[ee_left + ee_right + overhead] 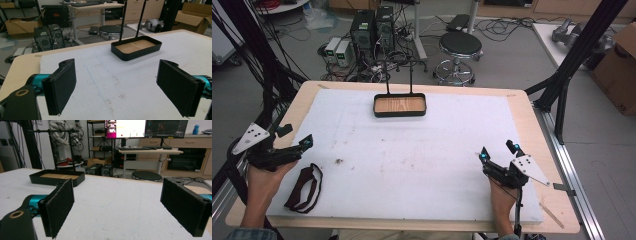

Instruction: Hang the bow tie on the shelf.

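A black tray (399, 113) with a wooden floor stands at the far middle of the white mat (412, 155), and two thin black rods rise from its back. A dark strap loop (305, 187) lies on the mat near the front left corner. My left gripper (296, 136) hovers just above and left of the strap, open and empty. My right gripper (498, 151) is near the front right of the mat, open and empty too. The left gripper view looks between wide-apart pads (61, 87) toward the tray (136, 53). The right gripper view has the tray (57, 181) at far left.
The mat covers a wooden table (532, 130). Black frame posts (579, 47) rise at the right and left. Beyond the far edge are a stool (460, 47), computer towers (372, 27) and cables. A cardboard box (619, 70) is at the far right.
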